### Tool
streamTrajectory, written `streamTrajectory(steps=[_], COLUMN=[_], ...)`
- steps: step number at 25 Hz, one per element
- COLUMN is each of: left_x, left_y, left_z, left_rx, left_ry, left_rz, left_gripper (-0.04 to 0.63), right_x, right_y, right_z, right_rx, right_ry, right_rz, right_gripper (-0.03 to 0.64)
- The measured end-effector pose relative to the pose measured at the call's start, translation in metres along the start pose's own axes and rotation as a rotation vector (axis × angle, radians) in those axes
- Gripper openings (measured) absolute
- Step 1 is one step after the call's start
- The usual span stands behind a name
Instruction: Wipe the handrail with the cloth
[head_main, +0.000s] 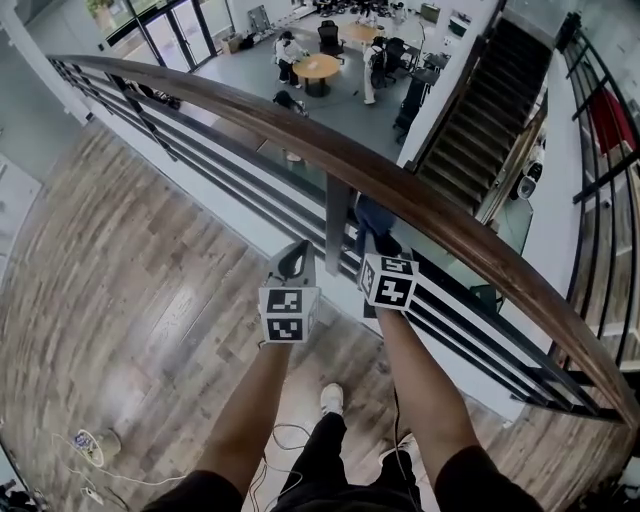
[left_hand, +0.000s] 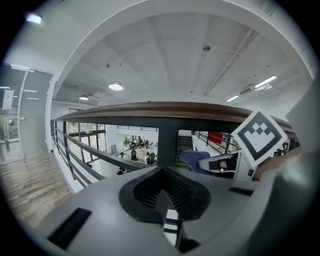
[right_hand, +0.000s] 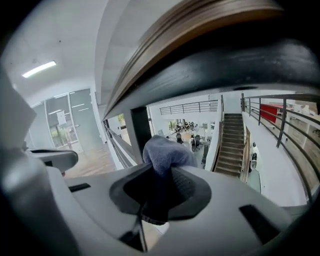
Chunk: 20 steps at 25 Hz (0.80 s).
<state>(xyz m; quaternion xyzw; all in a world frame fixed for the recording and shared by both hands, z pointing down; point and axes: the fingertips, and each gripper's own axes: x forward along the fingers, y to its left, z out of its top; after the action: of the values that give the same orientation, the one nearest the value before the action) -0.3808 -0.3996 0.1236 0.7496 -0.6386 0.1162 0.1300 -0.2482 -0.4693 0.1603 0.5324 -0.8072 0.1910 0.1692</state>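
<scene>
Head view, looking down over a balcony. The wooden handrail (head_main: 400, 190) crosses from upper left to lower right and is cut off at the right edge. Under it run dark horizontal bars (head_main: 200, 165) and one upright post (head_main: 338, 225).

Right gripper (head_main: 372, 250): from above, its jaws are largely covered by its own marker cube (head_main: 389, 280) and by the blue cloth (head_main: 372, 215). The right gripper view shows the jaws closed on the cloth (right_hand: 165, 152). The cloth's upper end bulges out as a rounded wad, and its lower end is sunk in the dark recess between the jaws. The wad sits just right of the post (right_hand: 139, 132) and beneath the handrail's dark underside (right_hand: 240, 65). No view settles whether cloth and rail touch.

Left gripper (head_main: 293, 258): it is held just left of the post, below the handrail. The left gripper view shows its jaws brought together with nothing between them. The right gripper's cube (left_hand: 258, 135) and the cloth (left_hand: 192, 159) appear at that view's right.

Both forearms (head_main: 250, 420) lead down to the bottom edge. Beyond the bars lie a lower floor (head_main: 300, 60) with small, indistinct people, and a staircase (head_main: 490, 100).
</scene>
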Motion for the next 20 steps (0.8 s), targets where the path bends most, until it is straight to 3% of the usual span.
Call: streamTrajectory(steps=[7, 16, 20], left_x=[0.013, 0.027, 0.032], left_y=[0.021, -0.002, -0.028], left_z=[-0.018, -0.023, -0.024], left_rx=[0.02, 0.029, 0.04], left_ry=[0.032, 0.042, 0.044], left_rz=[-0.003, -0.031, -0.051], left_gripper=[0.002, 0.002, 0.002], right_x=[0.051, 0.05, 0.032], right_y=[0.009, -0.011, -0.042], right_z=[-0.011, -0.016, -0.02], right_rx=[-0.03, 0.028, 0.058], right_ry=[0.094, 0.061, 0.053], right_rz=[-0.077, -0.099, -0.117], right_gripper=[0.077, 0.075, 0.075])
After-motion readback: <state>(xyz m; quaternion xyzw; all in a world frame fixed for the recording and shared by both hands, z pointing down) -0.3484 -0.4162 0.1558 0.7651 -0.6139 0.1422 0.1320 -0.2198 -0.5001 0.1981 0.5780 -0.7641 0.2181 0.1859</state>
